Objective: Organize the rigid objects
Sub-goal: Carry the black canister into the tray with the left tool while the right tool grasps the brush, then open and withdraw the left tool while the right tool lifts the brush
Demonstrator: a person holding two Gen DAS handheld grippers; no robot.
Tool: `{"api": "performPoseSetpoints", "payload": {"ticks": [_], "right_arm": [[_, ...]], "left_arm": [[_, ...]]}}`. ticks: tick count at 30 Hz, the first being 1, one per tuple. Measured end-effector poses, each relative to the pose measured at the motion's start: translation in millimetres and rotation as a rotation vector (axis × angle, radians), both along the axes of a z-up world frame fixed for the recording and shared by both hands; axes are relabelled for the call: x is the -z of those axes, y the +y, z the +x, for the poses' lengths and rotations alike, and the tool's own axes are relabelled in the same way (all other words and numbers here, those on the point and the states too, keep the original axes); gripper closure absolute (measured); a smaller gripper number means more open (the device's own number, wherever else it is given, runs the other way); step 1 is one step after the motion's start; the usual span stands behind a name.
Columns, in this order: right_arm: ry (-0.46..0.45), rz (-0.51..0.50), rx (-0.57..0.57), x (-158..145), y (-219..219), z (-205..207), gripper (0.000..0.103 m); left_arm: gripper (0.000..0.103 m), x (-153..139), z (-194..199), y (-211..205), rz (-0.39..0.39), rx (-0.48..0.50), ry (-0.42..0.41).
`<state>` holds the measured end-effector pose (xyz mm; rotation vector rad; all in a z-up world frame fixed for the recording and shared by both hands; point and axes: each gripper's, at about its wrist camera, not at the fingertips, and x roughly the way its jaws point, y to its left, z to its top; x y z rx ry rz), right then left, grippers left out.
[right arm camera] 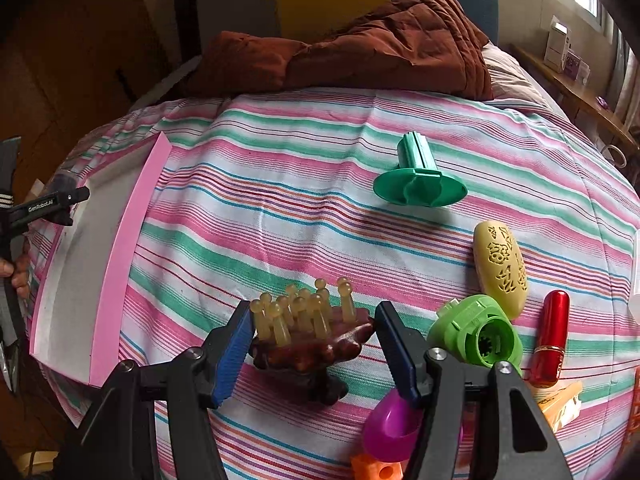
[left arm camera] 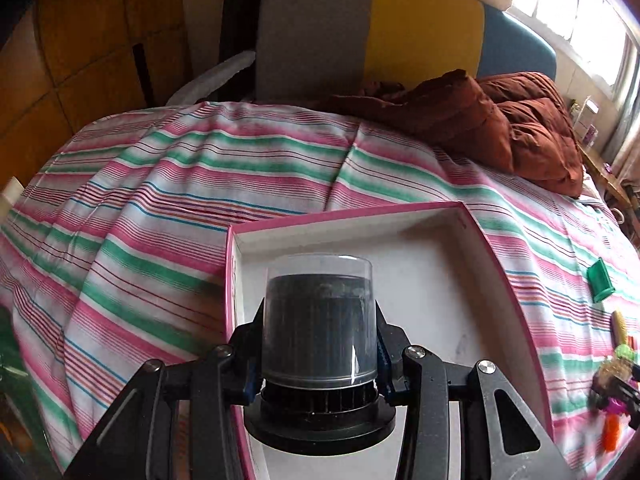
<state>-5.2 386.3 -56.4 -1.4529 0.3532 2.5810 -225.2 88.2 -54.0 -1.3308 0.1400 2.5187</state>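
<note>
The left gripper [left arm camera: 319, 364] is clenched on a clear-domed jar [left arm camera: 319, 320] with a black base, its fingers [left arm camera: 385, 360] pressing the dome from both sides. Directly beyond the fingertips lies the pink-edged box [left arm camera: 472, 232], white inside and seemingly empty, on the striped bedspread [left arm camera: 160, 184]. To set the jar down well, I would lower it base first onto the box floor, keep it upright, and let go only once the base rests flat, clear of the near wall.

The right gripper [right arm camera: 316, 332] stands released, with a brown massage brush [right arm camera: 312, 344] between its blue fingers [right arm camera: 234, 354] but no pad visibly pressing it. Right of the fingers sit a green cap [right arm camera: 480, 332], a yellow pod [right arm camera: 502, 268] and a red lipstick [right arm camera: 552, 336]; farther off, a green spool [right arm camera: 420, 176].
</note>
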Motion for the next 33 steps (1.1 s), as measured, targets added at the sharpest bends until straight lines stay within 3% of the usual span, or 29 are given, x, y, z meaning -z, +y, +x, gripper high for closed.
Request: {"api": "performPoseSetpoints", "payload": {"ticks": [3, 7, 12, 17, 25, 33], "right_arm": [[0.000, 0.007, -0.004, 0.3, -0.7, -0.7, 0.041], [0.001, 0.008, -0.003, 0.1, -0.9, 0.0, 0.040], [-0.002, 0.013, -0.007, 0.4, -1.5, -0.7, 0.040], [-0.005, 0.021, -0.007, 0.2, -3.0, -1.0, 0.040], [-0.003, 0.043, -0.007, -0.9, -6.3, -0.9, 0.040], [0.000, 0.071, -0.008, -1.1, -9.7, -1.0, 0.040]], "left_arm": [[0.058, 5.9, -7.9, -0.7, -0.020, -0.016, -0.005], [0.041, 0.2, -5.8, -8.2, 0.008, -0.038, 0.004], [0.041, -20.7, 21.9, -20.9, 0.002, -0.058, 0.062], [0.040, -36.5, 77.6, -31.0, 0.032, -0.062, 0.098], [0.039, -33.3, 160.8, -16.0, 0.027, 0.002, 0.099], [0.039, -33.3, 200.4, -6.5, -0.002, 0.049, 0.108]]}}
